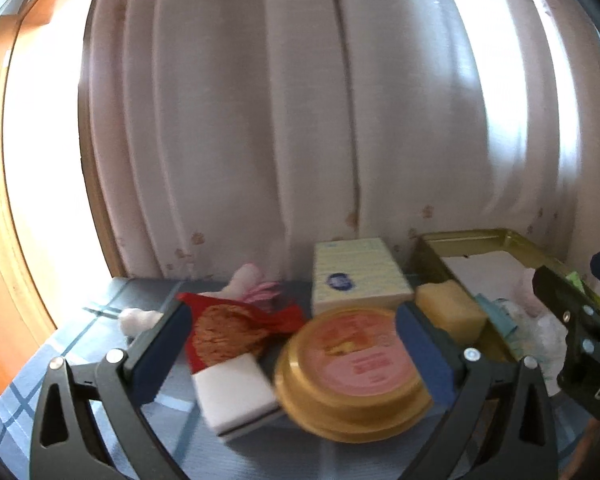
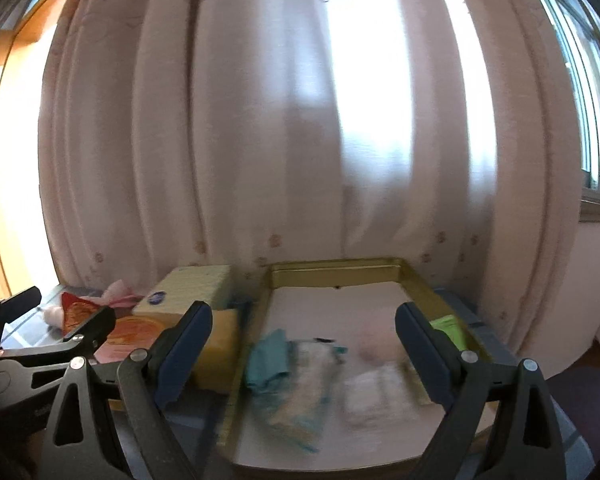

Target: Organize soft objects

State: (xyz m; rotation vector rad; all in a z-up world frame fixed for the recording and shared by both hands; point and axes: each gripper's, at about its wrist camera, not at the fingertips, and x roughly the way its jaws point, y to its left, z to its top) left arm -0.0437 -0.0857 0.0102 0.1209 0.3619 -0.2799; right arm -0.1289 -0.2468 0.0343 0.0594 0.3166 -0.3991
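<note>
Over the gold tray (image 2: 412, 270), my right gripper (image 2: 303, 344) gapes empty; left gripper (image 1: 292, 344) apart, unladen. Between picks: next, sponge (image 1: 448, 310).

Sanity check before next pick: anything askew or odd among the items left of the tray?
The round yellow lidded container sits tilted, its pink label facing the camera. The red snack packet lies partly over the white rectangular block. Nothing looks spilled.

You see a blue tablecloth (image 1: 60, 360) with pale plaid lines, a gold tray (image 2: 332, 270) lined white, a yellow sponge (image 1: 448, 310), a white block (image 1: 236, 394), a gold-rimmed tub (image 1: 352, 376) with pink lid, a red packet (image 1: 236, 328), a teal cloth (image 2: 268, 360) and a pale pink curtain (image 1: 300, 120) with small flowers
</note>
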